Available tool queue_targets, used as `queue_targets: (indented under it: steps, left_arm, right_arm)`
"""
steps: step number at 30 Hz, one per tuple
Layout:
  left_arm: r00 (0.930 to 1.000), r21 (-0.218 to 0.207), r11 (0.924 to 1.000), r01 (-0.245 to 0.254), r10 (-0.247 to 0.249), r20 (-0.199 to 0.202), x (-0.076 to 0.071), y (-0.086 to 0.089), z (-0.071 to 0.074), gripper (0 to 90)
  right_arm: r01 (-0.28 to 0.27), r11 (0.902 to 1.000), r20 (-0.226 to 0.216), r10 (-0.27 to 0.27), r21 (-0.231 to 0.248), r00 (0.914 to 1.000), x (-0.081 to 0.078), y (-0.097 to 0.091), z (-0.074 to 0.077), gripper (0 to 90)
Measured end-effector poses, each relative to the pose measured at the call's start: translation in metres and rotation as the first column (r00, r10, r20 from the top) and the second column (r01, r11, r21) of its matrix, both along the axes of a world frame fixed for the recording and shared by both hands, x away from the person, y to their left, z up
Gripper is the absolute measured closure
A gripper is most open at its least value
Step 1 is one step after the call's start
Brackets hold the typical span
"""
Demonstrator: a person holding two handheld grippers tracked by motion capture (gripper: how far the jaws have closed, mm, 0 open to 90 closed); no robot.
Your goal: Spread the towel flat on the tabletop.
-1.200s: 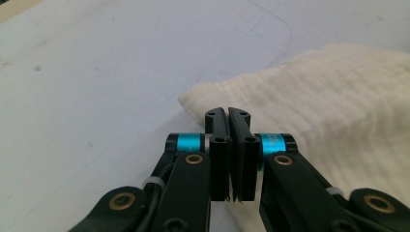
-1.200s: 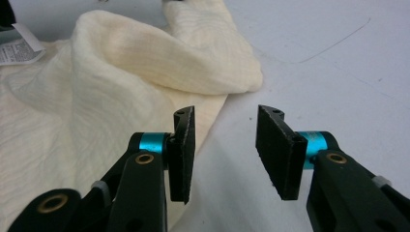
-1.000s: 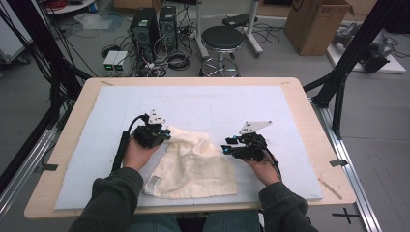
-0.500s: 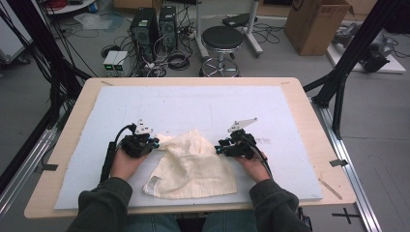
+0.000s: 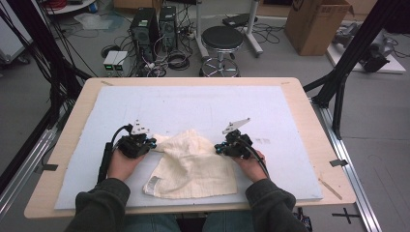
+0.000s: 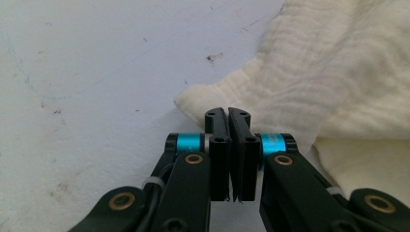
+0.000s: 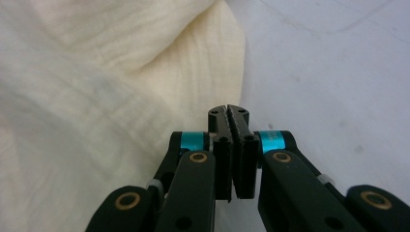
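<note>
A cream cloth (image 5: 193, 162) lies crumpled on the white mat (image 5: 193, 104), near the front edge. My left gripper (image 5: 153, 142) is shut on its upper left corner; in the left gripper view the corner of the cloth (image 6: 338, 72) pokes out just past the closed tips of the left gripper (image 6: 227, 112). My right gripper (image 5: 217, 147) is at the cloth's upper right edge. Its jaws have just been closing, and in the right gripper view the right gripper (image 7: 228, 108) has its pads together on the edge of the cloth (image 7: 96, 96). A hand holds each gripper.
The mat covers most of the wooden table (image 5: 309, 111). Beyond the far edge, on the floor, stand a black stool (image 5: 221, 38), computer towers (image 5: 154, 24) with cables and a cardboard box (image 5: 314, 21). Black frame posts (image 5: 338, 92) flank the table.
Both grippers have come nearer the front edge. The left one has drawn the cloth's corner to the left. The right gripper's jaws have closed on the cloth's right edge.
</note>
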State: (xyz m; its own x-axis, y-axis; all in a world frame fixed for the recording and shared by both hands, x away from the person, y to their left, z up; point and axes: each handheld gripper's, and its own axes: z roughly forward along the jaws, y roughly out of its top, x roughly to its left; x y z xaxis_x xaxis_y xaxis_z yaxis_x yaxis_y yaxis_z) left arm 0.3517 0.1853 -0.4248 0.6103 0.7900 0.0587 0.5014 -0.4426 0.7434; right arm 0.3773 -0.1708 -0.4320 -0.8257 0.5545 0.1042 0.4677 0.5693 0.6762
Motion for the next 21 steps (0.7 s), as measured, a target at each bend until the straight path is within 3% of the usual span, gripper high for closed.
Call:
queue_targets:
  steps: [9, 12, 16, 18, 21]
  left_arm:
    - [1.0, 0.007, 1.0, 0.007, -0.007, 0.007, -0.003, -0.003, 0.001, 86.8]
    - [0.9999, 0.009, 0.9998, 0.016, -0.016, 0.004, -0.003, -0.006, 0.001, 86.8]
    - [0.9997, 0.022, 0.9995, 0.021, -0.021, 0.01, -0.004, -0.009, 0.002, 86.8]
    - [0.9999, 0.019, 0.9997, 0.015, -0.015, 0.005, -0.003, -0.009, 0.001, 86.8]
    - [0.9999, 0.018, 0.9997, 0.013, -0.013, 0.002, -0.002, -0.007, 0.001, 86.8]
  right_arm:
    - [0.024, 0.9981, 0.048, -0.021, -0.057, 0.9986, -0.037, -0.043, 0.021, 89.0]
    - [0.033, 0.9984, 0.04, -0.031, -0.046, 0.9987, -0.051, -0.055, 0.02, 89.0]
    - [-0.012, 0.9994, 0.01, 0.012, -0.032, 0.9999, -0.063, -0.057, 0.016, 84.8]
    - [-0.014, 0.9998, 0.036, 0.015, -0.013, 0.9993, -0.064, -0.056, 0.021, 75.4]
    - [-0.006, 0.9989, 0.061, 0.003, 0.047, 0.9981, -0.054, -0.056, 0.033, 70.1]
